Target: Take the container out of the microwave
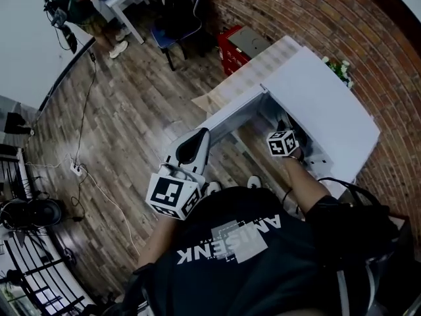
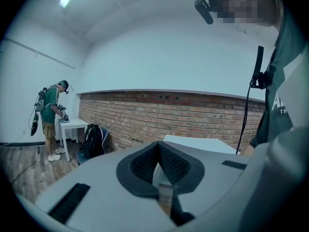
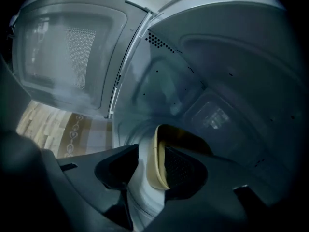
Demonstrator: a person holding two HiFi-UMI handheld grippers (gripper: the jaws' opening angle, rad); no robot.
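Brick wall [image 1: 316, 25] and wooden floor [image 1: 131, 110] were seen around a white microwave [image 1: 322, 104], whose door [image 3: 72, 57] was swung wide open. Outside it, the left gripper [image 2: 158, 149] was held about level, jaws closed together with nothing between them. The right gripper [image 3: 147, 168] was reached into the cavity, jaws kept wide and set astride the rim of the container [image 3: 154, 163] — one inside, one outside — which stood inside the microwave.

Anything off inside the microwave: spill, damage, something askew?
Nothing stands out. The microwave door hangs open, and the dim cavity shows no spill or damage. The container sits inside, with the right gripper straddling its rim.
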